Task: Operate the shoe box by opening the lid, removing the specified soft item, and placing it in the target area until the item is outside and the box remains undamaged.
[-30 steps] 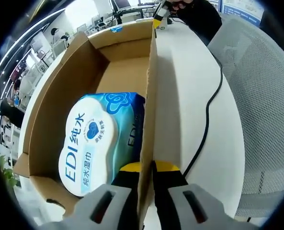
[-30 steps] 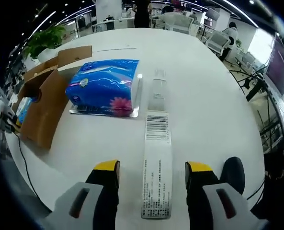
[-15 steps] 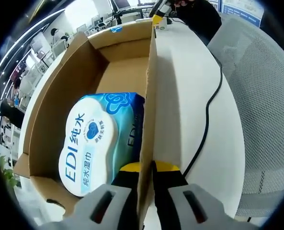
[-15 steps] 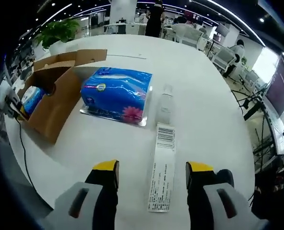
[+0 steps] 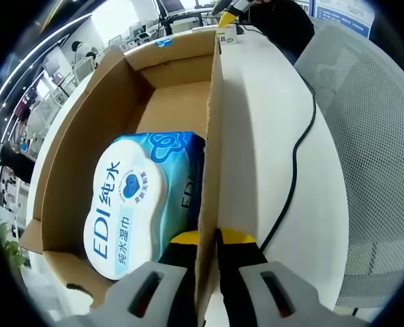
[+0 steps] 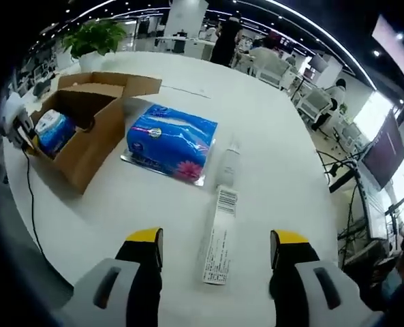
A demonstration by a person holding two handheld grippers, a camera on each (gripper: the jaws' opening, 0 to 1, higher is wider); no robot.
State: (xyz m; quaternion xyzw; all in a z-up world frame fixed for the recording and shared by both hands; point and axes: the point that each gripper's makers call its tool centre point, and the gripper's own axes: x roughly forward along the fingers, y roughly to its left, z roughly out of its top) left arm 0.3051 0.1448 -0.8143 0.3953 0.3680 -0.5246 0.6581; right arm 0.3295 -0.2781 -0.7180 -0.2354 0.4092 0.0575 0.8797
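- Left hand-held gripper (image 5: 208, 238): jaws together on the side wall of the shoe box (image 5: 214, 122), pinching the cardboard edge. One jaw sits inside the box, the other outside.
- Right hand-held gripper (image 6: 215, 240): jaws apart, nothing between them, hovering above the counter (image 6: 270, 143). Below the gap lies a long clear tube with a barcode label (image 6: 219, 231).
- Box is open, flaps folded out. In the right gripper view the shoe box (image 6: 86, 129) lies far left, well apart from our right jaws.
- Soft item inside the box: a wet-wipes pack (image 5: 137, 197), blue-white, printed "EDI". It lies flat on the box floor, touching the wall we are pinching, just beside the left jaws. The same wet-wipes pack (image 6: 54, 131) shows from the right side as a small blue end.
- Long axis of the pack runs along the box length, roughly parallel to the left jaws' line of sight.
- A blue tissue pack (image 6: 173, 139) already lies on the counter, between the box and the tube.
- Our read: left is nearer but busy steadying the wall. Right is free, so it likely has to travel left across the counter, over the tissue pack, and come down into the box.
- Risk: pulling the pack against the pinched wall could tear the cardboard.
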